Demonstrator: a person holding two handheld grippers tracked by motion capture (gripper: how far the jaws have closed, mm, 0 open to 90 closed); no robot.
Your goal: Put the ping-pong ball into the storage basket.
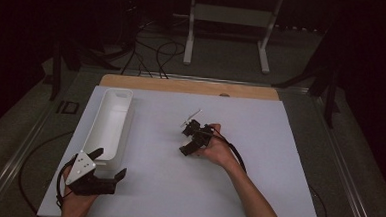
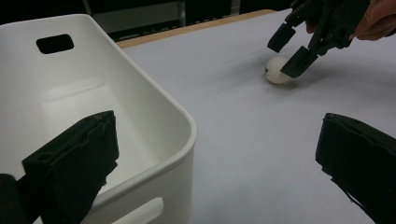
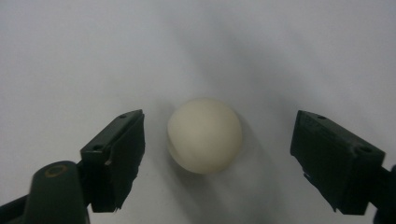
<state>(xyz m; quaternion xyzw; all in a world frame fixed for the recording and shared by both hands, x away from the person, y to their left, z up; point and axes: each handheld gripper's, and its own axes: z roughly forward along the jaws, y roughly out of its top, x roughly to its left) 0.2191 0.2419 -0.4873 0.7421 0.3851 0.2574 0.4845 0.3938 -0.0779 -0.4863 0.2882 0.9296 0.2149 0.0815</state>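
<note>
Ball (image 3: 204, 136): small, round, cream-white, smooth matte skin, faint dent low on 1 side; a dark speck on it shows in the left gripper view (image 2: 277, 70). It sits on the white board (image 1: 256, 192), a flat matte sheet over a wooden table whose far edge (image 1: 189, 86) pokes out. Ball lies around the board's middle, slightly toward the far edge.

Right gripper (image 3: 217, 158): 2 black blocky jaws with rough, chipped pads, spread, ball between them, a gap on each side, closer to the left pad, no pad touching. In the high view the right gripper (image 1: 192, 137) and hand cover the ball; cannot make it out there.

Bin (image 1: 109, 124): long white plastic tub, glossy, rounded corners, slot handles at the ends, along the board's left edge. Its near end is cut off in the left gripper view (image 2: 154, 135).

Left gripper (image 1: 108, 168): black, grey 3-cornered plate on top, at the board's near left corner, jaws spread wide, 1 over the bin's near end, nothing between them. Background dark, hard to read.
</note>
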